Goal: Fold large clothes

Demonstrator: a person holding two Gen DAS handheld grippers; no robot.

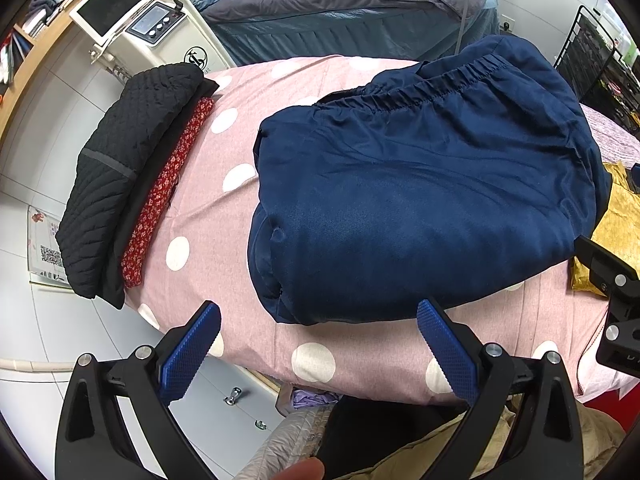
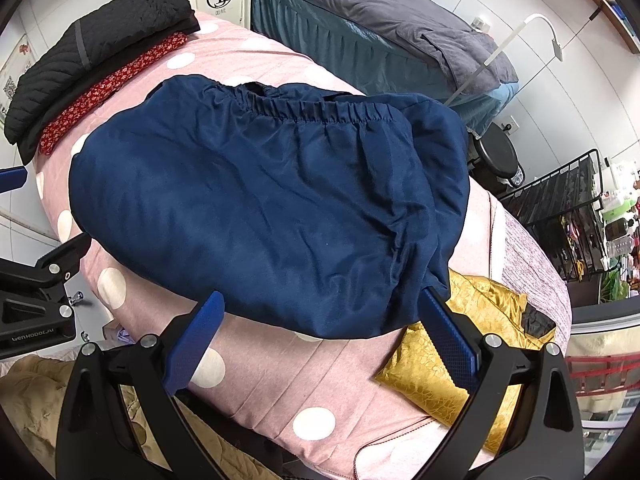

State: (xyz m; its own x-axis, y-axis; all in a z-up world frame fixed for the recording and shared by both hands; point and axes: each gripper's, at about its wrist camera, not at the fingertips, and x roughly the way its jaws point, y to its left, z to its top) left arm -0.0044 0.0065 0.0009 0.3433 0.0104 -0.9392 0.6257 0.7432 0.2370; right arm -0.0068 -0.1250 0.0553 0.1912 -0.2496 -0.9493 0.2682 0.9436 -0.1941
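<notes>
A navy blue garment [image 1: 420, 200] with an elastic gathered band lies folded in a thick bundle on the pink polka-dot bed cover [image 1: 208, 168]. The same navy garment [image 2: 260, 200] fills the middle of the right wrist view. My left gripper [image 1: 320, 320] hovers open just short of the garment's near edge, nothing between its blue pads [image 1: 192, 348]. My right gripper [image 2: 320, 312] is also open at the garment's near edge, its right pad [image 2: 444, 332] close under the hem. Part of the right gripper's body [image 1: 616, 300] shows at the left view's right edge.
A black quilted jacket [image 1: 120, 168] on a red floral cloth [image 1: 160, 196] is stacked at the bed's left edge. A gold fabric piece [image 2: 460, 344] lies beside the navy garment. A second bed [image 1: 340, 8], a white machine [image 1: 160, 28] and a black wire rack [image 2: 568, 208] stand beyond.
</notes>
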